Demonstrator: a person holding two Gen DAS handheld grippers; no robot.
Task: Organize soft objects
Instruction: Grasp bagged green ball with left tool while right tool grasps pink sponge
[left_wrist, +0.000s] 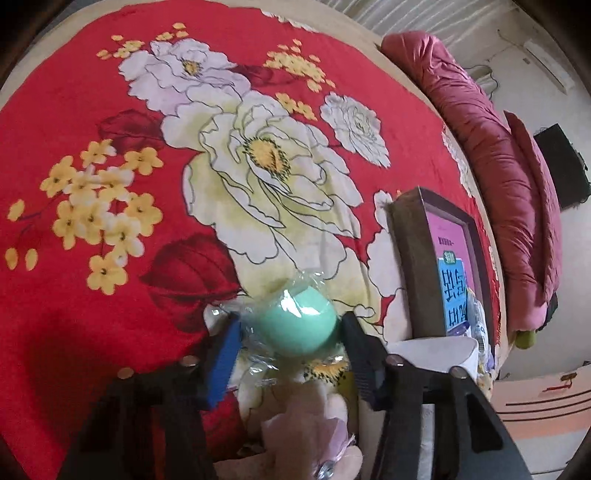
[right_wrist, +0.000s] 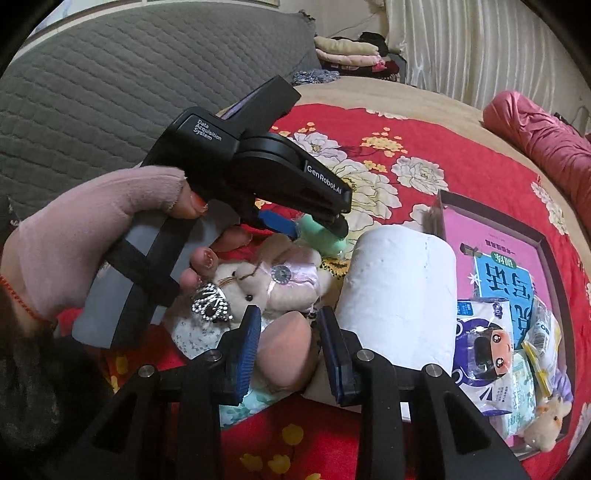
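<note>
A mint-green sponge egg (left_wrist: 295, 325) in clear wrap sits between the fingers of my left gripper (left_wrist: 290, 319), which is shut on it just above the red floral blanket (left_wrist: 110, 92). The right wrist view shows the same left gripper (right_wrist: 317, 229), held by a hand in a pink fingerless glove (right_wrist: 92, 229), with the green egg (right_wrist: 314, 225) pinched at its tip. My right gripper (right_wrist: 289, 312) is shut on a peach sponge egg (right_wrist: 284, 350). A beige plush bear (right_wrist: 258, 280) lies between the two grippers.
A white toilet roll (right_wrist: 399, 295) stands right of the right gripper. Beyond it, an open brown box (right_wrist: 546, 251) holds packets and a small plush. A sparkly ornament (right_wrist: 210, 306) lies by the bear. A rolled red quilt (left_wrist: 498, 147) and a grey quilted cushion (right_wrist: 110, 74) border the bed.
</note>
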